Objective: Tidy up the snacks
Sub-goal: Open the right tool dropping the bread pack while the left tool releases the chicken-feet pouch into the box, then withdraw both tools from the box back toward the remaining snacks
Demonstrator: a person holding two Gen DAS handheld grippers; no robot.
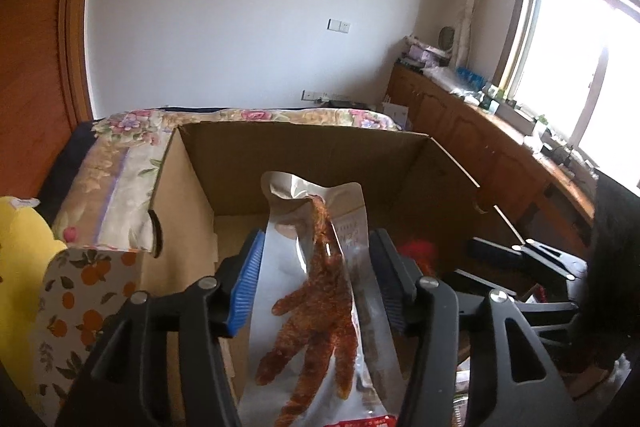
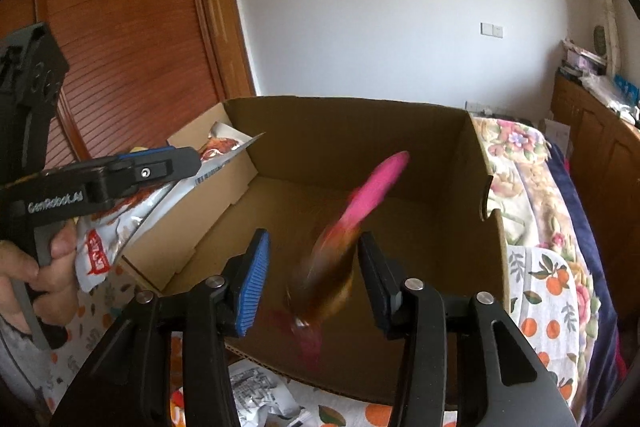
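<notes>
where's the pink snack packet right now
In the right wrist view the pink snack packet sits blurred between the open fingers of the right gripper, over the open cardboard box, no pad pressing it.

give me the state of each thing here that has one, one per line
box: open, floor bare
left tongs: open, pads off the packet
chicken-foot packet: sealed, between the left tongs' pads over the box
right tongs: open
pink packet: blurred, between the right tongs' pads, over the box
</notes>
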